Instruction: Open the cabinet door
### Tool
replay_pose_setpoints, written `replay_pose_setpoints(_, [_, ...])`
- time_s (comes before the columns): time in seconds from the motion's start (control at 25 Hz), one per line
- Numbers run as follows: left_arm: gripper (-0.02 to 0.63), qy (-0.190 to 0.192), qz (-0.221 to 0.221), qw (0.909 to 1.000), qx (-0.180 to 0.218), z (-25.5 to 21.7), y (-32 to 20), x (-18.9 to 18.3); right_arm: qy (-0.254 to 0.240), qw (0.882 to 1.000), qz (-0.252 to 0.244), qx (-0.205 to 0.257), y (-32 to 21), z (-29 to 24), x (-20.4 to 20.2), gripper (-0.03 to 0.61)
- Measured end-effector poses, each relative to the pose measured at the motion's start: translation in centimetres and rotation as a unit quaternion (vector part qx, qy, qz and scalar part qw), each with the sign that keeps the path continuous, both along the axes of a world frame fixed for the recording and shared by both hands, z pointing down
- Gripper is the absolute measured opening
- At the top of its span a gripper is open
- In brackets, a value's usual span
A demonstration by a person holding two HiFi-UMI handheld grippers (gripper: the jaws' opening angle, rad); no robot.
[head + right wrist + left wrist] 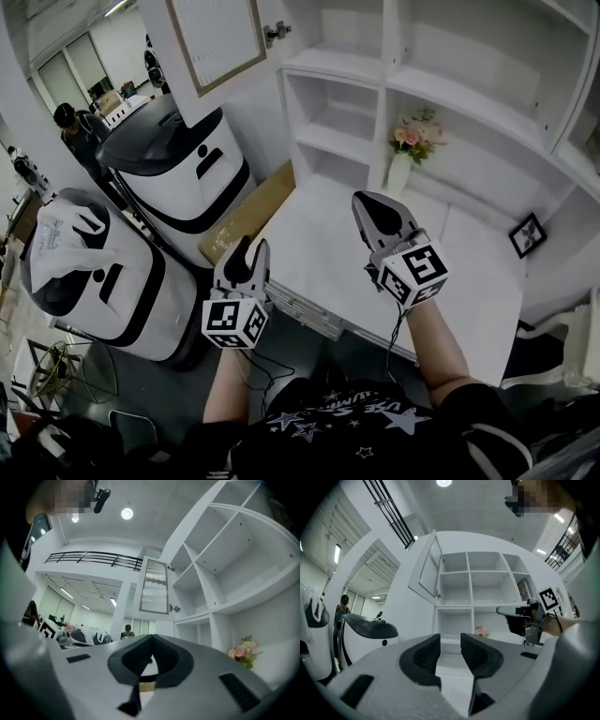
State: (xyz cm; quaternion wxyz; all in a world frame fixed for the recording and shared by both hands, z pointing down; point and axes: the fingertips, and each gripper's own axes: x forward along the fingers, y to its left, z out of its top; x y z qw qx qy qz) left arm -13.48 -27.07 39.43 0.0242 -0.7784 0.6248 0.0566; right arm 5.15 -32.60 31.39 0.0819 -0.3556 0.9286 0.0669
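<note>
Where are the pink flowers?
In the head view the pink flowers stand in a white vase on the cabinet counter, right of centre, just beyond the right hand-held gripper; a small picture frame leans farther right.

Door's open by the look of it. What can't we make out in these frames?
- Cabinet door: top cut off by the head view's upper edge.
- Picture frame: image too small to read, head view.
- Vase: hidden in the right gripper view behind the body of the right gripper; only the flowers show.

White counter (328,234), vase of pink flowers (400,173) standing at back, framed picture (528,234) right
</note>
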Motion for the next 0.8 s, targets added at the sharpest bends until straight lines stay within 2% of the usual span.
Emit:
replay_pose_setpoints(0.2, [0.122, 0.005, 0.018, 0.9997, -0.014, 1.5, 2.7, 2.5, 0.003, 0.999, 0.021, -0.039, 2.1, 3.0, 2.0, 0.006])
replay_pose_setpoints(0.28, [0.084, 0.009, 0.026, 0.9995, -0.019, 1.8, 4.1, 2.8, 0.002, 0.998, 0.029, -0.049, 3.3, 3.7, 2.3, 0.006])
replay_pose_setpoints(0.6, [0.009, 0.012, 0.040, 0.9983, -0.041, 3.0, 11.7, 3.5, 0.002, 0.995, 0.060, -0.085, 9.8, 6.3, 3.5, 0.006])
replay_pose_setpoints(0.8, [0.009, 0.016, 0.047, 0.9971, -0.057, 4.1, 17.1, 4.9, 0.010, 0.993, 0.062, -0.101, 15.2, 7.9, 4.7, 0.005])
